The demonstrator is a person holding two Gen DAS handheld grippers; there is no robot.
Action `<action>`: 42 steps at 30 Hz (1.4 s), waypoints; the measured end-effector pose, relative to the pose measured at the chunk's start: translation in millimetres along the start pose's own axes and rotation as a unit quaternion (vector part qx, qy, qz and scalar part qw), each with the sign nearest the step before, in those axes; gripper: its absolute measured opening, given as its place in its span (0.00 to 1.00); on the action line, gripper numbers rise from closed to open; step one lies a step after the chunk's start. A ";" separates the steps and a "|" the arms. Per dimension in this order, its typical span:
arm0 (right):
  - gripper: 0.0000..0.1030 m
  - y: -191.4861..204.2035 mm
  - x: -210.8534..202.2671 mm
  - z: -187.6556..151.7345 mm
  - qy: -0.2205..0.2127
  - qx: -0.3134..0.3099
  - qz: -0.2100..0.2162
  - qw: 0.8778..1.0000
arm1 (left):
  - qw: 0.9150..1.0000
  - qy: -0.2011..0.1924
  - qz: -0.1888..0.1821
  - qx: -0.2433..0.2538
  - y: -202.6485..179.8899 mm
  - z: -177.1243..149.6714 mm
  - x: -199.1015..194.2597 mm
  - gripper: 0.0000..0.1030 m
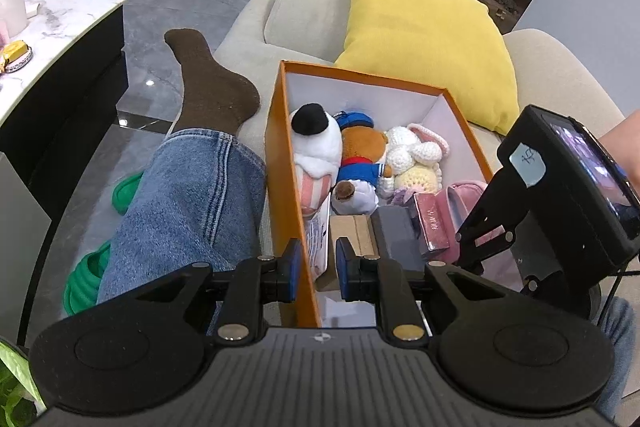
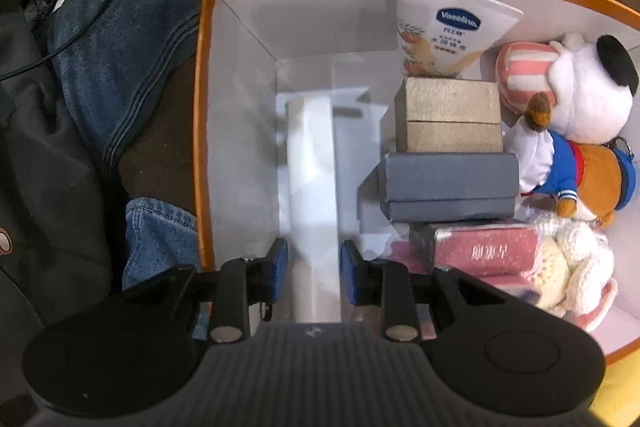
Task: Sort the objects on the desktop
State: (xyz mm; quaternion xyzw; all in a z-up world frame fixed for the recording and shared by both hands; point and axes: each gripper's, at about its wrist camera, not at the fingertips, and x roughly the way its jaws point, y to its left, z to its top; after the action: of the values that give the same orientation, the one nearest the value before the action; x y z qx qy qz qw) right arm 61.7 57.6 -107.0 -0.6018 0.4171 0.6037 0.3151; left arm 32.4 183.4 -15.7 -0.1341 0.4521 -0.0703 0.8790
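Observation:
An orange box (image 1: pixel 280 163) with a white inside sits on the sofa beside my leg. It holds plush toys (image 1: pixel 320 143), a tan box (image 1: pixel 354 233), a grey box (image 1: pixel 396 231) and a red box (image 1: pixel 432 225). My left gripper (image 1: pixel 317 267) straddles the box's near left wall, with the wall between its pads and a gap on the right side. In the right wrist view my right gripper (image 2: pixel 313 269) is over the box (image 2: pixel 202 107) with a long white box (image 2: pixel 312 203) between its pads, small gaps on both sides. A Vaseline tube (image 2: pixel 448 27) lies at the far end.
A yellow cushion (image 1: pixel 424 27) leans on the beige sofa (image 1: pixel 308 11) behind the box. My jeans leg (image 1: pixel 192 195) and brown sock (image 1: pixel 208 83) lie left of the box. A marble counter (image 1: pixel 60 27) stands far left. The right gripper's body (image 1: pixel 568 187) hangs over the box's right side.

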 end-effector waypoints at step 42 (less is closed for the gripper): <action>0.69 123.5 -43.3 -122.4 -0.416 0.554 -0.240 0.680 | 0.972 -0.155 0.150 0.094 -96.6 -82.4 -41.1 0.74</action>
State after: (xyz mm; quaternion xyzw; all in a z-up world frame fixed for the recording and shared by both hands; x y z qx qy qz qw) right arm 12.9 -101.2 -40.0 -0.0835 0.3430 0.3539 0.8661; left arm -58.8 87.1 -0.6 0.0096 0.3169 0.0419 0.9475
